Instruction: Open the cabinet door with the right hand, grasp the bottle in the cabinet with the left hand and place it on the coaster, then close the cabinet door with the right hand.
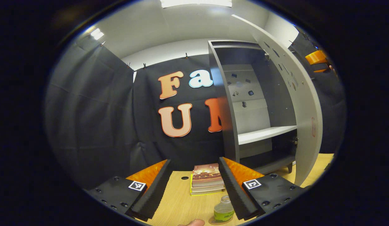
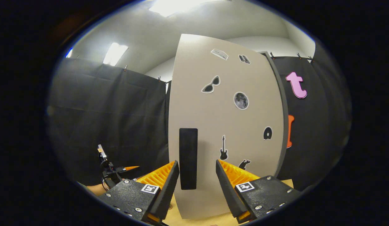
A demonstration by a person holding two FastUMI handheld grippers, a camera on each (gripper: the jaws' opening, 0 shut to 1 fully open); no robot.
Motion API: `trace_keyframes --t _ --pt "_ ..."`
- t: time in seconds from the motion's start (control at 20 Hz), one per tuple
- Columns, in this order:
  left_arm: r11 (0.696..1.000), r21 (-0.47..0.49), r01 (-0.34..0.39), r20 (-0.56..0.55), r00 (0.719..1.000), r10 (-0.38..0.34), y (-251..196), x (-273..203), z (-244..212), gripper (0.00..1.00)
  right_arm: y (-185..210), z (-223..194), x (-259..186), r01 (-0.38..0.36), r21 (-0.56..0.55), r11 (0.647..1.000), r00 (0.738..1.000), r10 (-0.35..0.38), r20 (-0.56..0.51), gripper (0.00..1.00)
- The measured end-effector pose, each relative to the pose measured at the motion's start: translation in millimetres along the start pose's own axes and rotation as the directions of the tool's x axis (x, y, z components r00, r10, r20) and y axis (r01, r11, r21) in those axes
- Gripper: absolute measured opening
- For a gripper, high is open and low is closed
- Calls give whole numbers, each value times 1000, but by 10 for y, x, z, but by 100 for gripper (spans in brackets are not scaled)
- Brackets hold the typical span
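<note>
Pale wood tabletop (image 1: 182, 204) carries a stack of books (image 1: 207, 179) and the bottle (image 1: 223, 211), partly hidden behind a finger of the left tongs (image 1: 194, 185), which gape empty. The cabinet (image 1: 244, 103) stands open, shelves bare. Right tongs (image 2: 197, 185), also spread and empty, flank the door's (image 2: 226, 125) dark handle (image 2: 188, 158).

right gripper (image 2: 197, 175) is seen with fingers spread apart | tall black rectangular handle (image 2: 188, 158) is framed between them, untouched | pale grey sticker-covered cabinet door (image 2: 226, 119) is seen beyond, ajar
</note>
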State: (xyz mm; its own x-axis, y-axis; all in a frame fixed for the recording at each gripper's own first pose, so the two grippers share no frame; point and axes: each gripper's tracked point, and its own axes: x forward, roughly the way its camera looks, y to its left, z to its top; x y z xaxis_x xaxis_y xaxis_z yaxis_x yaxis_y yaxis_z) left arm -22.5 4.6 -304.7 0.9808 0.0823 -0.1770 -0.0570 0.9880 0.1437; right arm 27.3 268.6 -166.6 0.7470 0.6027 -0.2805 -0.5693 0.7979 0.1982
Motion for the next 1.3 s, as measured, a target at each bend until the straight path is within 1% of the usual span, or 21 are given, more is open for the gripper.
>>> trace_keyframes --t 0.1,0.2,0.35,0.5,0.55,0.6,0.7,0.9,1.1,1.3 --pt "1000 3 6 18 1000 -6 -22 0 55 97 -41 -7 -28 16 -16 1000 1000 -16 1 74" --pt "1000 -1 18 33 999 -18 -59 -13 90 97 -56 -7 -46 36 -1 999 999 -36 9 74" --pt "999 -25 22 40 999 -21 -77 18 55 96 -55 -77 -25 61 26 998 998 -61 -11 74" --pt "998 -57 16 29 999 -15 -16 52 -32 97 -163 -179 -33 128 22 992 991 -127 -51 74" --pt "998 -65 12 26 1000 -10 5 54 -56 97 -137 -155 -72 118 45 992 992 -116 -45 74" --pt "997 -73 9 26 1000 -7 23 68 -64 97 -157 -139 -93 127 53 990 992 -125 -34 74" --pt "996 -88 17 20 1000 -16 5 94 -110 97 -180 -162 -3 130 68 989 991 -128 -33 74" --pt "993 -113 20 0 1000 -20 24 197 -215 97 -142 -281 108 139 101 985 989 -132 -72 76" --pt "991 -131 37 -16 999 -40 -13 278 -324 97 -126 -312 177 165 124 978 985 -159 -63 76" --pt "990 -141 19 -26 999 -22 41 375 -354 97 -126 -326 273 186 144 972 982 -180 -54 75"
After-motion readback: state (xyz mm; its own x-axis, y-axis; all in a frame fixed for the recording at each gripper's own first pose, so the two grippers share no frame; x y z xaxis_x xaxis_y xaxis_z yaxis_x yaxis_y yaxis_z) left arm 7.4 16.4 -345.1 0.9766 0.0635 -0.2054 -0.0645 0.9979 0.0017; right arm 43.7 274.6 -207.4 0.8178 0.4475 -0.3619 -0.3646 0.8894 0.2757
